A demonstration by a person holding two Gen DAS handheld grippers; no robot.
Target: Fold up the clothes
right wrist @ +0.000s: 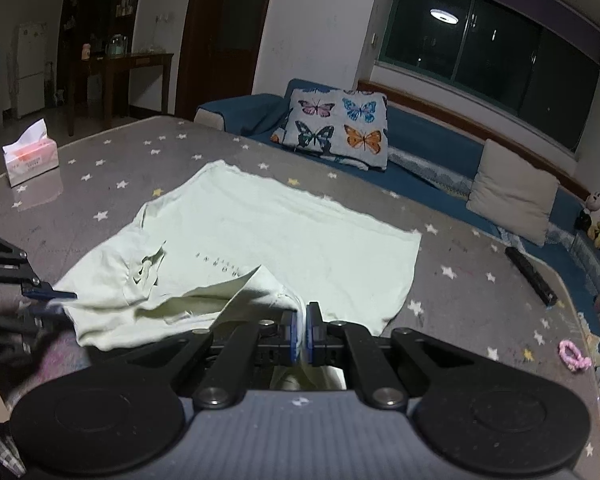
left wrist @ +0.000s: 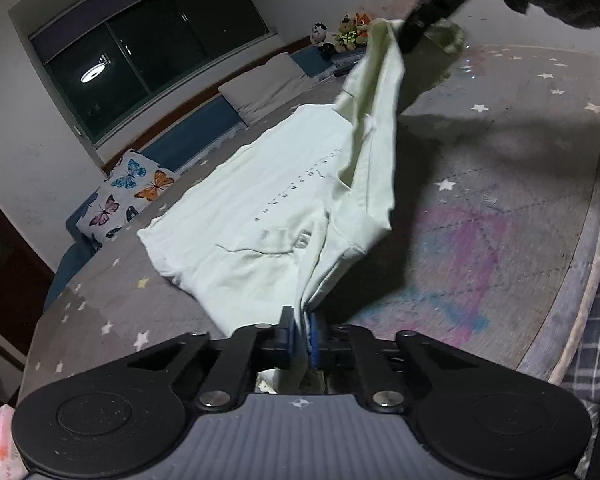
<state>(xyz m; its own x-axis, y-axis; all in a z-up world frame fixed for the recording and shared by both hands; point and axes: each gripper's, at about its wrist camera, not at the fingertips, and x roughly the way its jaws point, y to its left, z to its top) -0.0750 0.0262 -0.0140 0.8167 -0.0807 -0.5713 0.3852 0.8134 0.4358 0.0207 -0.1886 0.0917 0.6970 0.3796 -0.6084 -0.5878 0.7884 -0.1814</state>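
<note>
A pale green T-shirt (left wrist: 260, 200) with a line of small dark letters lies mostly flat on the grey star-patterned table (left wrist: 480, 168). My left gripper (left wrist: 301, 330) is shut on a bunched edge of it, with cloth pinched between the blue pads. From there a lifted fold runs up to my right gripper (left wrist: 410, 40), which holds another corner in the air. In the right wrist view the T-shirt (right wrist: 280, 232) spreads out ahead, and my right gripper (right wrist: 303, 328) is shut on a fold of it. My left gripper (right wrist: 54, 298) grips the shirt's left edge there.
A tissue box (right wrist: 30, 156) stands at the table's far left. A black remote (right wrist: 530, 276) and a pink hair tie (right wrist: 574, 354) lie at the right. Behind the table, a blue bench holds a butterfly pillow (right wrist: 336, 128), a beige cushion (right wrist: 512, 192) and plush toys (left wrist: 348, 32).
</note>
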